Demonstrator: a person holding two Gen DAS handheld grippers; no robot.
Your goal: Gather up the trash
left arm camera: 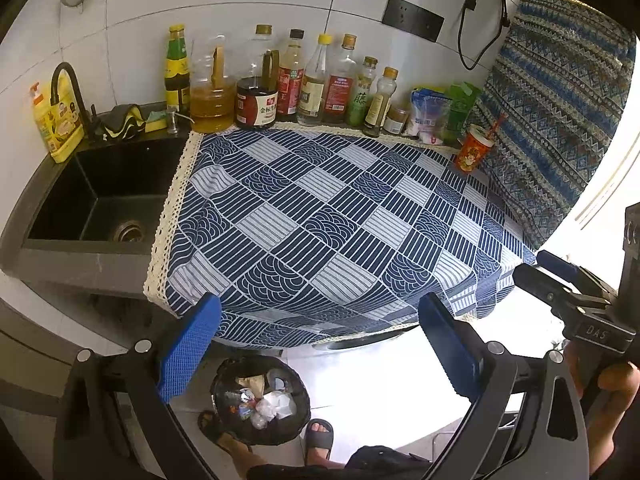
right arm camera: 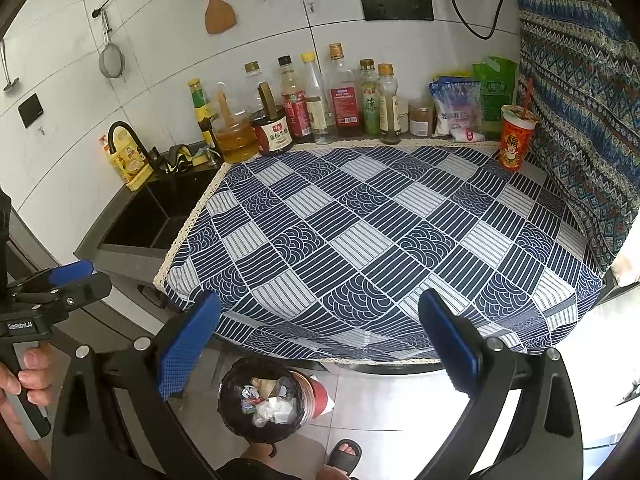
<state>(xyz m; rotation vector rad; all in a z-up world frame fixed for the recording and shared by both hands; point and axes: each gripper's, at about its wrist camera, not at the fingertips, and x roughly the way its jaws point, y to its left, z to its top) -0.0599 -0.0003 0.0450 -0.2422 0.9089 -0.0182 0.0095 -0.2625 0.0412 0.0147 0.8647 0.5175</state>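
A black trash bin lined with a dark bag stands on the floor in front of the counter, holding crumpled paper and wrappers; it also shows in the right wrist view. A red paper cup with a straw stands at the counter's back right, also in the right wrist view. My left gripper is open and empty, held above the bin at the counter's front edge. My right gripper is open and empty in the same spot, and shows from the side in the left wrist view.
A blue patterned cloth covers the counter. Several sauce and oil bottles and bags line the back wall. A black sink with tap and yellow soap bottle is at left. A patterned curtain hangs at right. Sandalled feet stand by the bin.
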